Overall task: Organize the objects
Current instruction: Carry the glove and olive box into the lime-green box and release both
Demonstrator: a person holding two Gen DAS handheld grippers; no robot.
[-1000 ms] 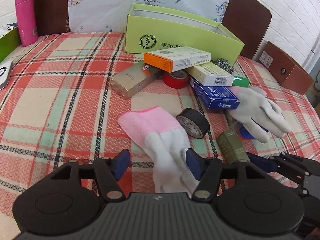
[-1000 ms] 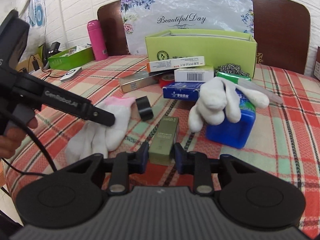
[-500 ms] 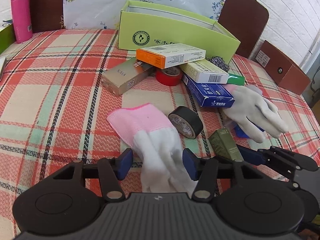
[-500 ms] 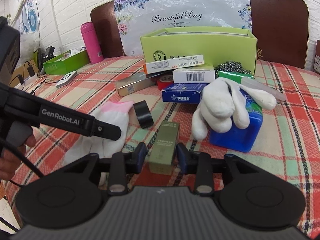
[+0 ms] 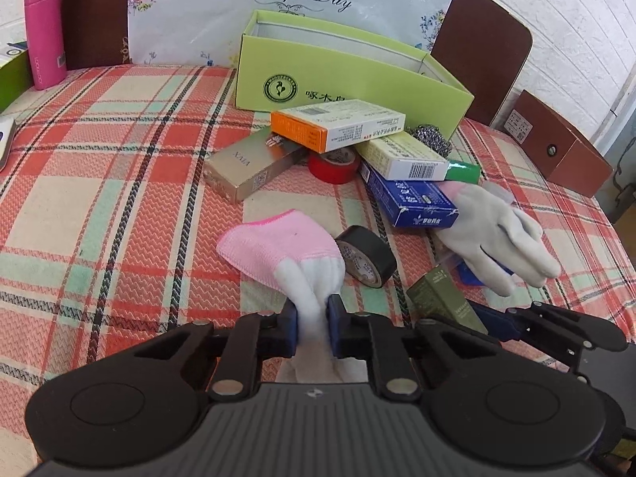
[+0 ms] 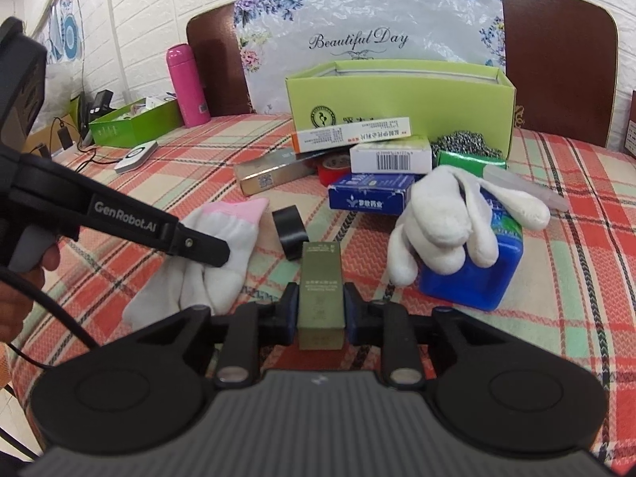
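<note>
A white glove with a pink cuff (image 5: 278,242) lies on the plaid tablecloth. My left gripper (image 5: 312,312) is shut on its white finger end. An olive-green box (image 6: 321,274) sits between the jaws of my right gripper (image 6: 321,298). These jaws are closing, and both pads press on the box's sides. In the left wrist view the same box (image 5: 437,294) shows at the lower right. A black tape roll (image 5: 363,256) stands between glove and box. An open lime-green carton (image 5: 357,79) stands at the back.
A second white glove (image 6: 437,222) drapes over a blue container (image 6: 473,274). In front of the carton are piled an orange-white box (image 5: 338,125), a gold box (image 5: 250,167), red tape (image 5: 332,163) and a blue box (image 5: 409,198). A pink bottle (image 5: 43,31) stands far left.
My left jaws have closed from wide apart onto the glove's fingers, bunching the cloth. The right jaws have narrowed onto the olive-green box. Neither hand has shifted much.
</note>
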